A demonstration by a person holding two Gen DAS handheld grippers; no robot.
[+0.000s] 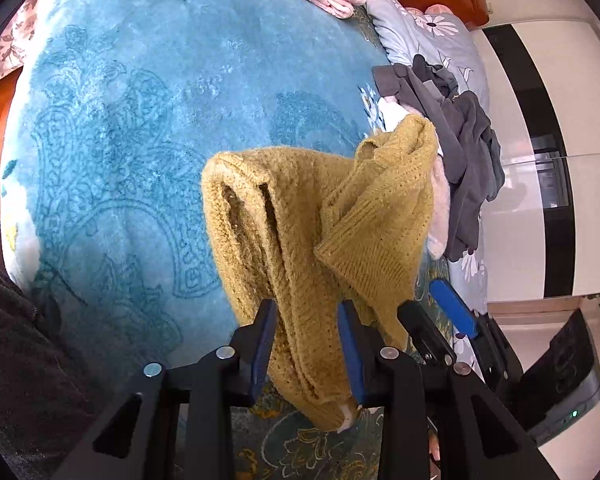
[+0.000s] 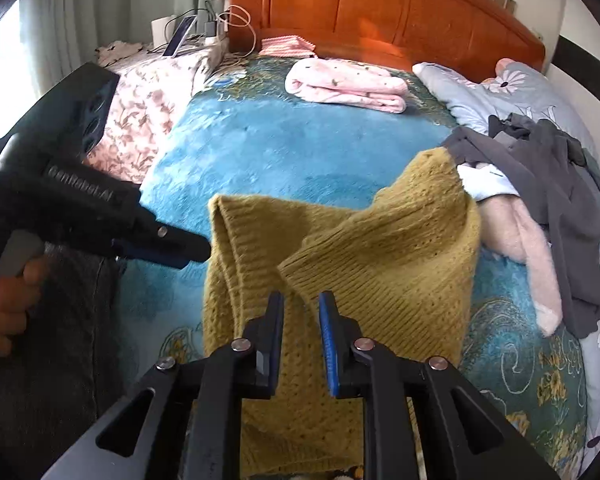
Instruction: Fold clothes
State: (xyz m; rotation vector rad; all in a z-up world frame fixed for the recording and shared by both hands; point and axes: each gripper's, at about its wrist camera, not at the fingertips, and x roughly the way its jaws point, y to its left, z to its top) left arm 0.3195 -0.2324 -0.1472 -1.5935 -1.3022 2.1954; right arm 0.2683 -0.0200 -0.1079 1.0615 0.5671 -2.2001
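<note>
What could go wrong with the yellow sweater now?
1. Only the left hand-held gripper pinches the yellow sweater; the right hand-held gripper stands open around it, so the half-made fold could slump.
2. The sweater's far corner lies against the grey clothes pile, so pulling might drag those clothes along.

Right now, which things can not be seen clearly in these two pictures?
- Left wrist view: the mustard sweater hides the blue blanket beneath; the left gripper covers its clamped part.
- Right wrist view: the sweater's lower hem is behind the right gripper.
- The grey clothes pile buries a pink garment.
</note>
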